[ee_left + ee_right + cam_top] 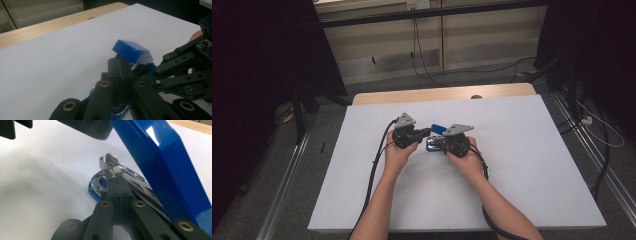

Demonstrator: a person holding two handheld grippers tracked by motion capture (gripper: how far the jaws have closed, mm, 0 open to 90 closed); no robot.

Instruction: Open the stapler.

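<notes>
The blue stapler's [160, 162] lid is running off the right gripper view's edge — its base [120, 110] is hiding behind the left tongs [120, 75].

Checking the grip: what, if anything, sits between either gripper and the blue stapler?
Nothing visible does. Both the left gripper and the right gripper are already at the opened blue stapler, jaws shut, on the white table.

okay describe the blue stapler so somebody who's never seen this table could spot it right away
Start at the white sheet covering the table, then look to its middle, where the person's two hands meet. Between the left tongs and right tongs sits the blue stapler. It is the one bright blue item there, its glossy lid swung up over a shiny metal staple track.
</notes>
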